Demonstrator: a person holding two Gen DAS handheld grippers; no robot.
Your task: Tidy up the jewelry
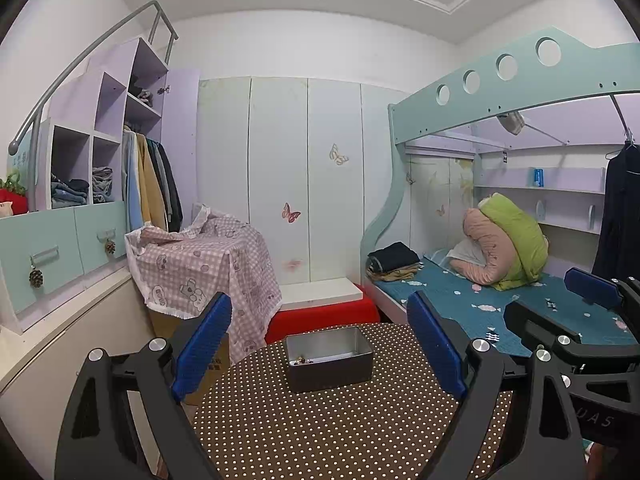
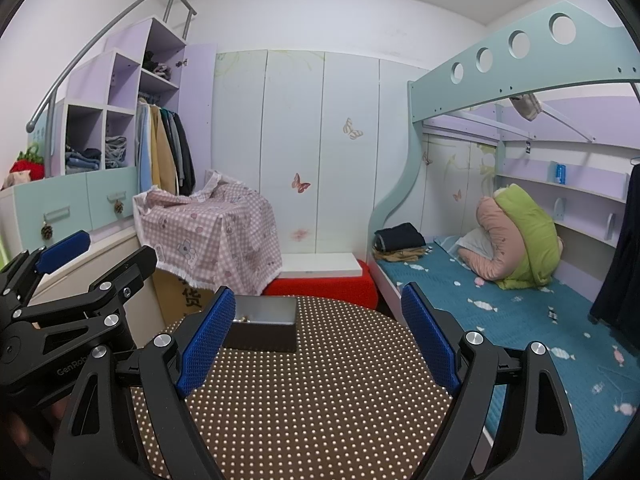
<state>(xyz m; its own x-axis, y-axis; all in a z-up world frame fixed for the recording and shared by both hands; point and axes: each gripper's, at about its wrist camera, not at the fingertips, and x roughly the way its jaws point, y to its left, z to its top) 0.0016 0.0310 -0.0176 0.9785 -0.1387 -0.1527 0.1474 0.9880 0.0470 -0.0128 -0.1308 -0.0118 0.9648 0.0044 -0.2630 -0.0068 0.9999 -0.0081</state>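
**Jewelry in metal tin, round dotted table**

Jewelry [image 1: 301, 360]: a few small beaded pieces, too small to tell apart, lying on the floor of the tin toward its left front corner.

Metal tin [image 1: 362, 365]: rectangular, open-topped, silver inside, dark outer walls. Stands upright on the far half of the table.

Table [image 1: 320, 432]: round, covered in brown cloth with white dots.

Left gripper [image 1: 320, 344]: blue-padded fingers spread wide, holding nothing, raised above the near part of the table; the tin shows between its fingers. It also shows at the left edge of the right wrist view [image 2: 94, 254], fingers apart.

Right gripper [image 2: 316, 344]: blue-padded fingers spread wide, holding nothing, raised above the table; the tin [image 2: 260, 336] sits ahead, partly behind its left finger.

Surroundings: bunk bed [image 1: 500, 308] with teal patterned sheet at right; pink checked cloth [image 1: 208, 264] draped over boxes at left; red stool [image 1: 320, 316] beyond the table.
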